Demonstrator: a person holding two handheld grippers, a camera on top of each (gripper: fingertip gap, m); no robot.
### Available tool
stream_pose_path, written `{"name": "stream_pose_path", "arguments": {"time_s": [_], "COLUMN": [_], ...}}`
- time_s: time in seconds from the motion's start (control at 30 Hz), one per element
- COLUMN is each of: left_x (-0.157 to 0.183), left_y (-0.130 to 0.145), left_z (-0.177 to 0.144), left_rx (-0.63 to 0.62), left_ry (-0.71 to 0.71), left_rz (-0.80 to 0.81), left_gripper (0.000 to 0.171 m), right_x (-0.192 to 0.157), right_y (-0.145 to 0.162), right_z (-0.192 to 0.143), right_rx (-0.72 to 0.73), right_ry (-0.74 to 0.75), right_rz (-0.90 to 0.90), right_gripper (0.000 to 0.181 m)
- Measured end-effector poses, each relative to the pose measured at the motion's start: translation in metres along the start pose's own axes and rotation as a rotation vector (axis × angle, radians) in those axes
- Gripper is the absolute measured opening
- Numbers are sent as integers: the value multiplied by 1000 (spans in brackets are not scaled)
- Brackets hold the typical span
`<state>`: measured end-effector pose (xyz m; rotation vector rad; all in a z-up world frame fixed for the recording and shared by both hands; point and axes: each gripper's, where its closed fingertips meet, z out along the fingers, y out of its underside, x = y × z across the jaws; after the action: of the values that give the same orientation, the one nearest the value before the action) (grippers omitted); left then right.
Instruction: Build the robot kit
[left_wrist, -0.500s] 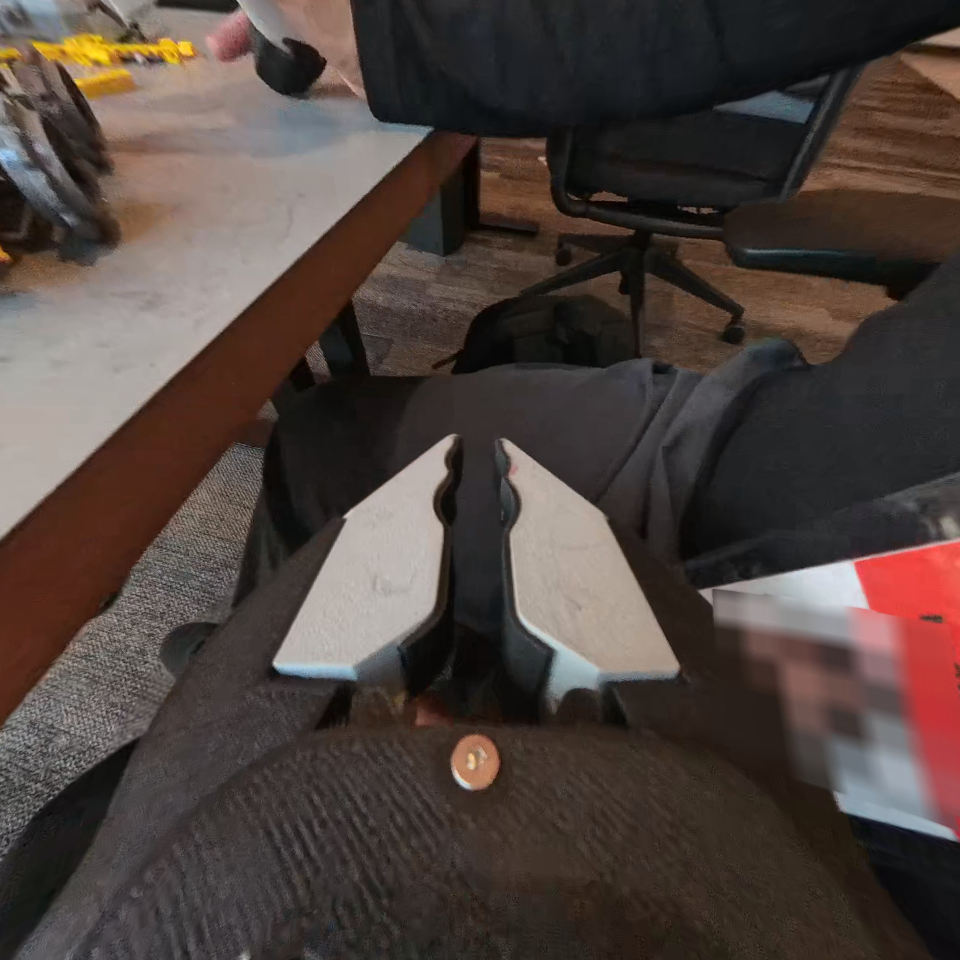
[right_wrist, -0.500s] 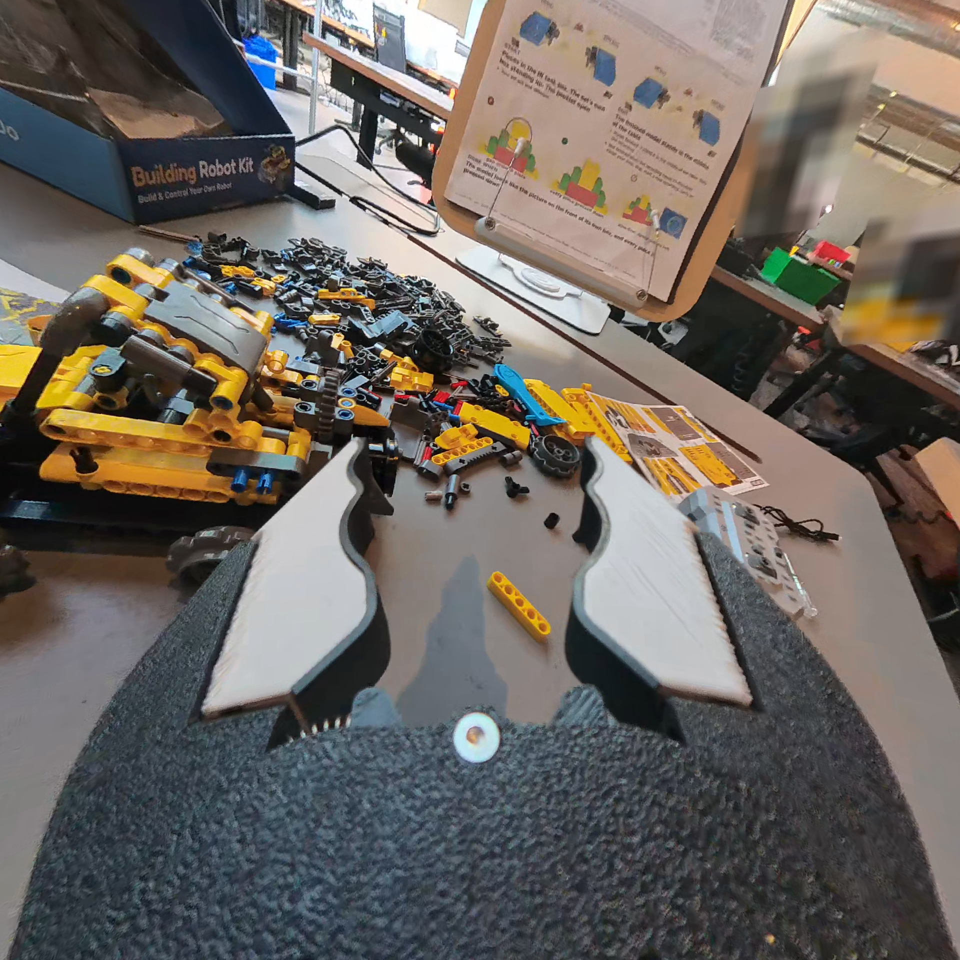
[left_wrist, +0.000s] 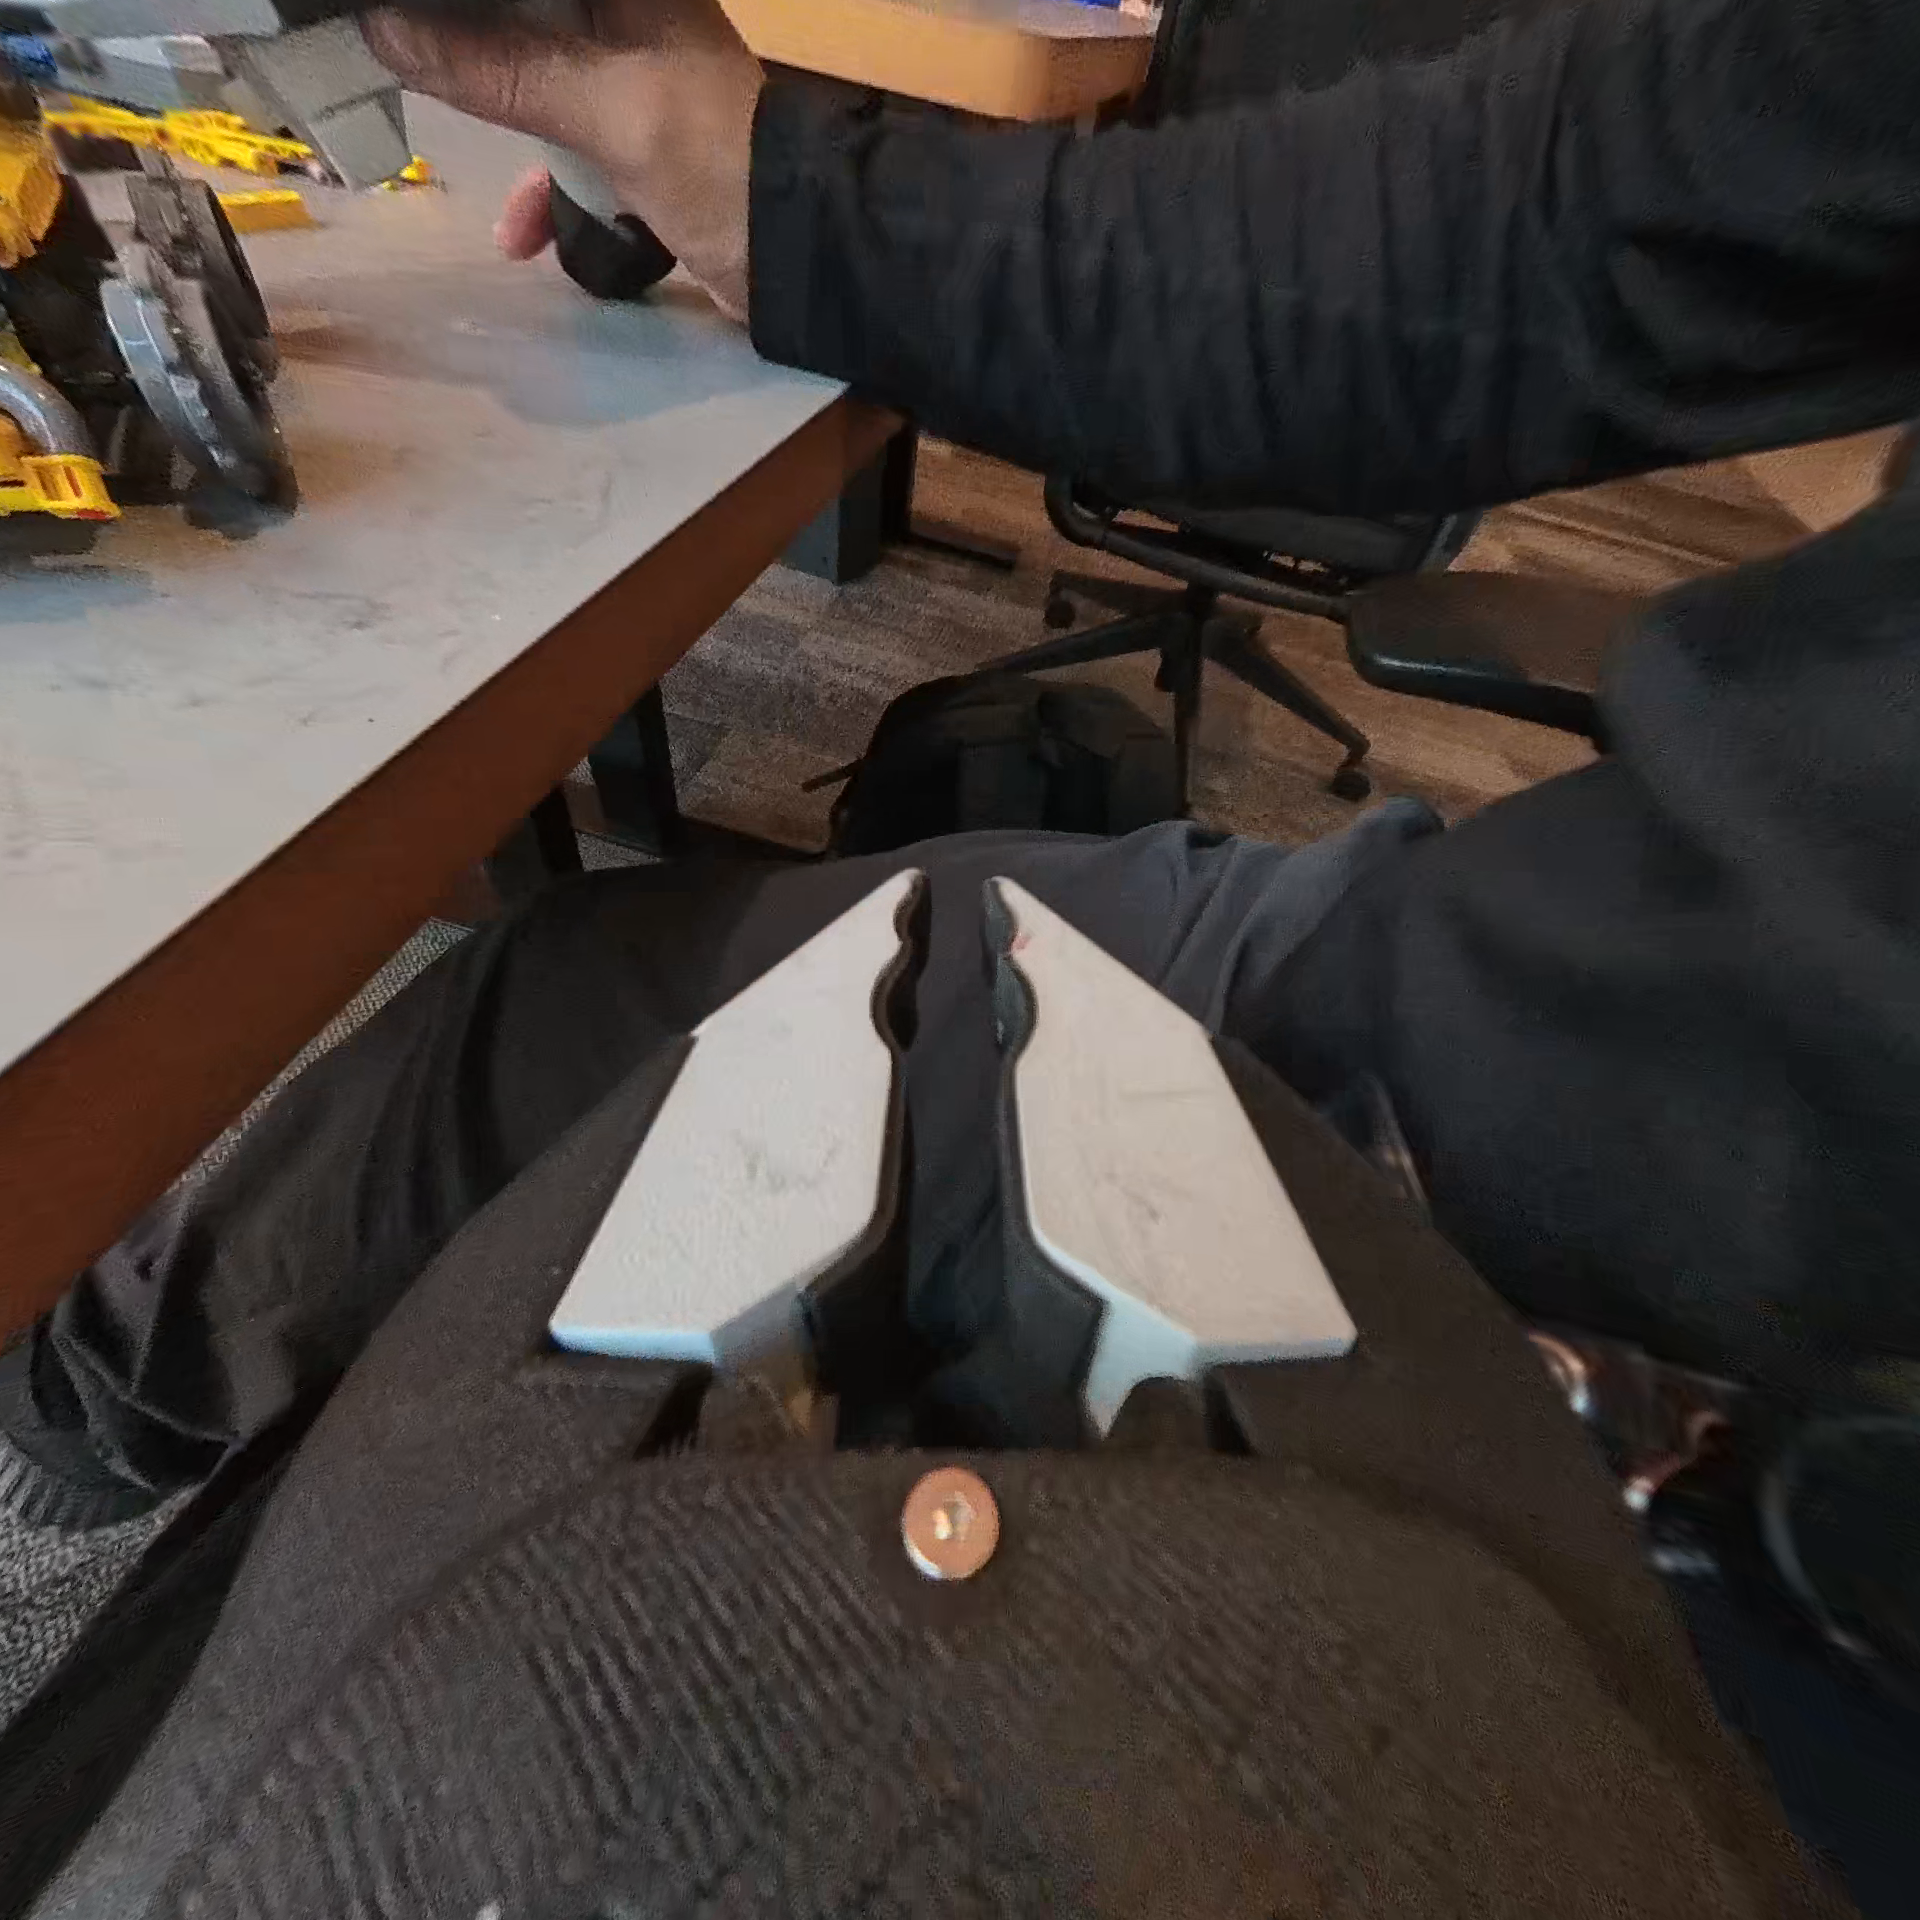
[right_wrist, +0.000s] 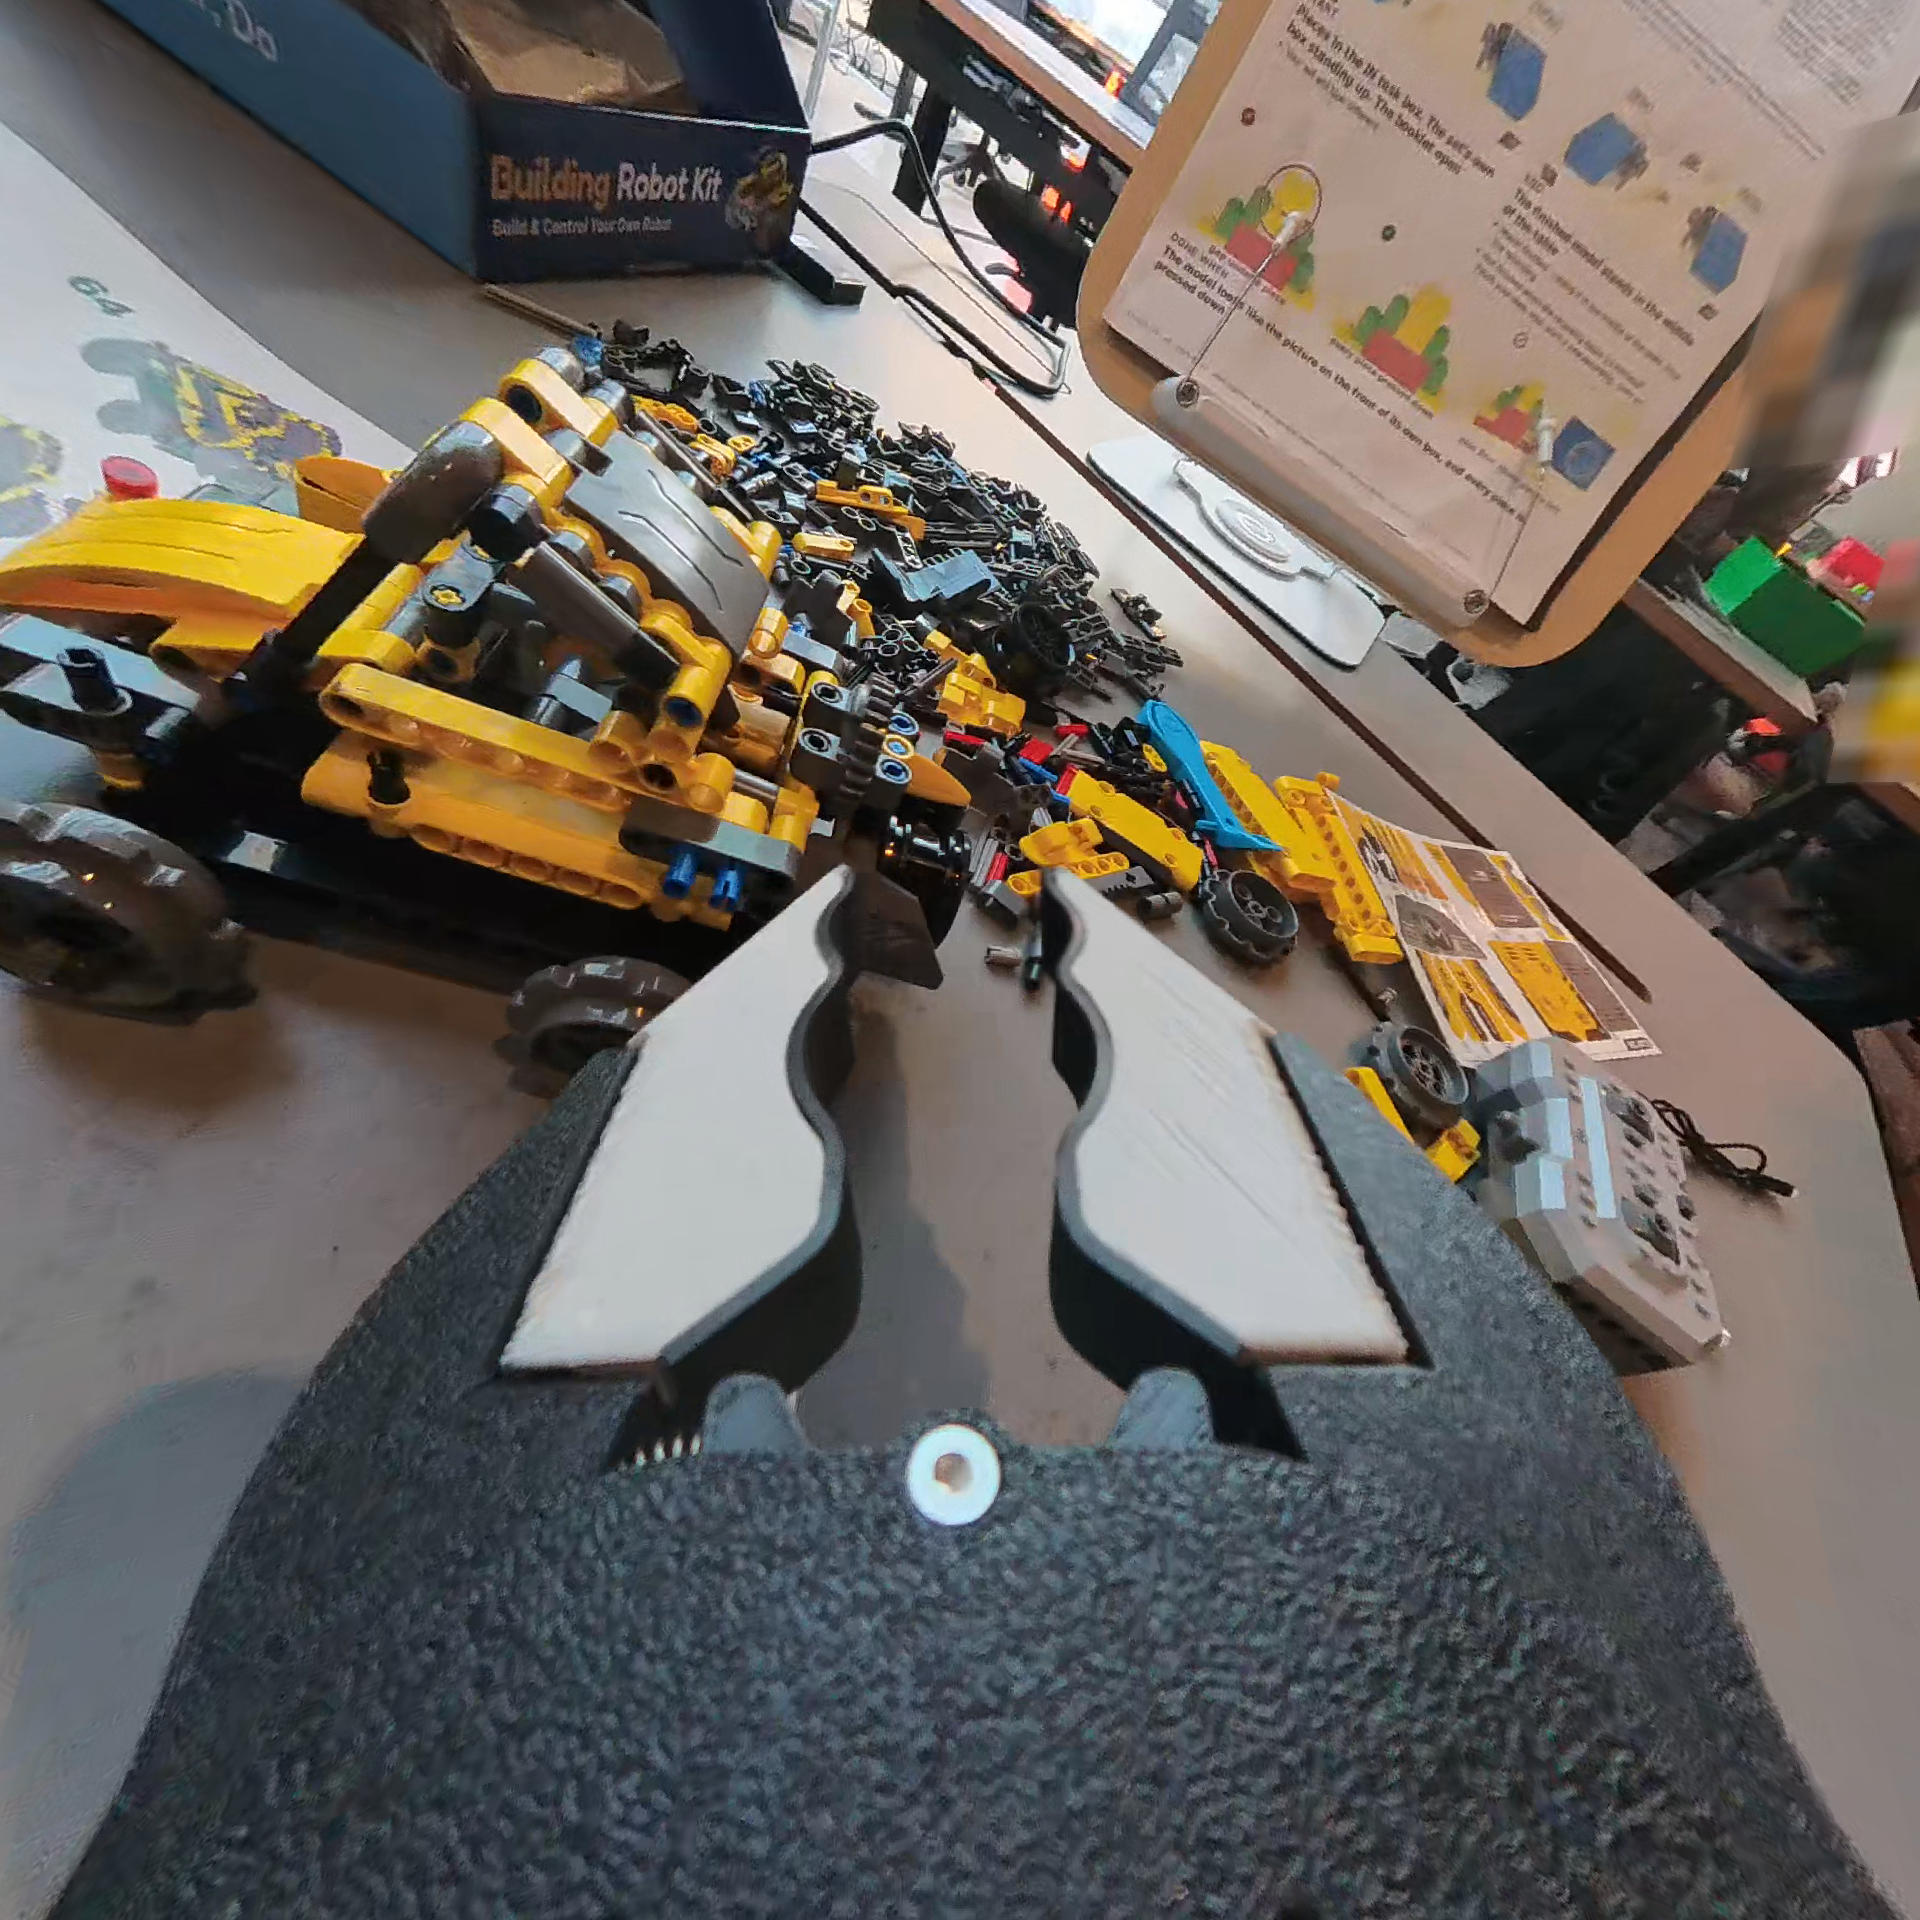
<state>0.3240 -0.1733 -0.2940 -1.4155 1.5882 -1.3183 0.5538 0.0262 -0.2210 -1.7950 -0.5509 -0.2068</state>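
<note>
My right gripper (right_wrist: 945, 883) is open and empty, low over the grey table (right_wrist: 260, 1195). Its tips are close to the rear of a yellow and grey brick-built vehicle (right_wrist: 499, 686) and the edge of a pile of loose black and yellow parts (right_wrist: 935, 582). A small black wheel (right_wrist: 1252, 914) lies just right of the tips. My left gripper (left_wrist: 956, 883) is nearly shut, with only a narrow slit and nothing in it. It hangs over a person's dark trousers (left_wrist: 468, 1039), below the table edge (left_wrist: 416, 769).
A blue kit box (right_wrist: 623, 187) and an instruction board on a stand (right_wrist: 1455, 260) stand at the back. A printed sheet (right_wrist: 1486, 956) and a grey control unit (right_wrist: 1600, 1195) lie right. A hand (left_wrist: 623, 135), an office chair (left_wrist: 1247, 582) and a bag (left_wrist: 997, 758) show. The grippers' ends are close to 30 centimeters from one another. The small black wheel (right_wrist: 1252, 914) is about 15 centimeters from my right fingertips and 45 centimeters from my left.
My right gripper has moved forward toward the parts pile and its jaws have narrowed; the yellow beam between them is out of sight. The left view has shifted, showing more tabletop.
</note>
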Motion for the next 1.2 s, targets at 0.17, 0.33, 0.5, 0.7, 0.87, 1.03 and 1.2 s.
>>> {"name": "stream_pose_path", "arguments": {"time_s": [0.17, 0.33, 0.5, 0.7, 0.87, 1.03, 1.2], "left_x": [-29, -39, -48, -64, -60, -47, -21], "left_y": [2, -16, -31, -33, -34, -80, -80], "left_z": [-3, 1, 10, 14, 14, 5, 3], "left_rx": [-17, -7, 37, 22, 26, 145, 174], "left_ry": [-151, -140, -87, -139, -151, -271, -371], "left_rz": [88, 127, 116, 108, 88, -89, 227], "left_gripper": [29, 26, 23, 22, 22, 23, 8], "right_x": [22, 90, 138, 152, 153, 151, 148], "right_y": [-2, 17, 39, 47, 47, 48, 51], "right_z": [-6, -35, -75, -96, -96, -93, -84], "right_rx": [50, 77, 94, 124, 133, 109, 48], "right_ry": [25, 351, 635, 730, 724, 723, 708], "right_rz": [150, 304, 395, 449, 461, 443, 412], "right_gripper": [39, 26, 28, 32, 32, 32, 26]}}
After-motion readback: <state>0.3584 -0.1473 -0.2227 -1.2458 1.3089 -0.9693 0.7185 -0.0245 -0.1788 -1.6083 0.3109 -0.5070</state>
